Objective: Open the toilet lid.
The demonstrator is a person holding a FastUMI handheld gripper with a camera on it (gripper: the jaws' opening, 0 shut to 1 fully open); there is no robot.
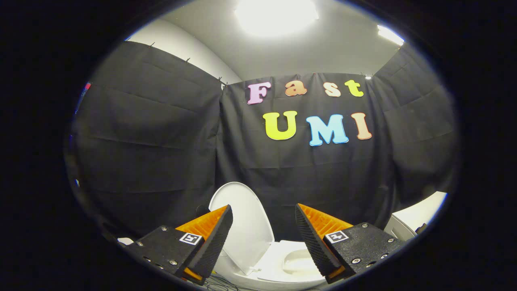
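Hand-held gripper (263, 226): fingers spread wide apart, nothing between the pads, touching nothing. Both fingers (212, 238) point forward and slightly up toward the booth wall. Ribbed pads face each other across the gap.

Toilet (282, 266): white, sits below and just beyond the fingertips, seen through the gap between the fingers. Lid (242, 218) is raised, standing near upright and leaning back toward the cloth wall (161, 141). Its rounded top edge rises above the left fingertip; the left finger covers part of the lid's lower left side. Lid's inner face is turned toward the bowl. Hinge end of the lid meets the toilet body low down, near the left finger's base.

Seat (278, 252): down, flat on the rim. Bowl opening (299, 262) is visible beside the right finger's pad, partly cut off by it.

Right of the right finger: a white object (416, 216) with a flat top, partly out of view; cannot tell what it is.

Black cloth hangs behind and to both sides of the toilet. Above the cloth, a plain pale ceiling with a bright lamp (276, 16) overhead and a second light strip (389, 34) off to the right.
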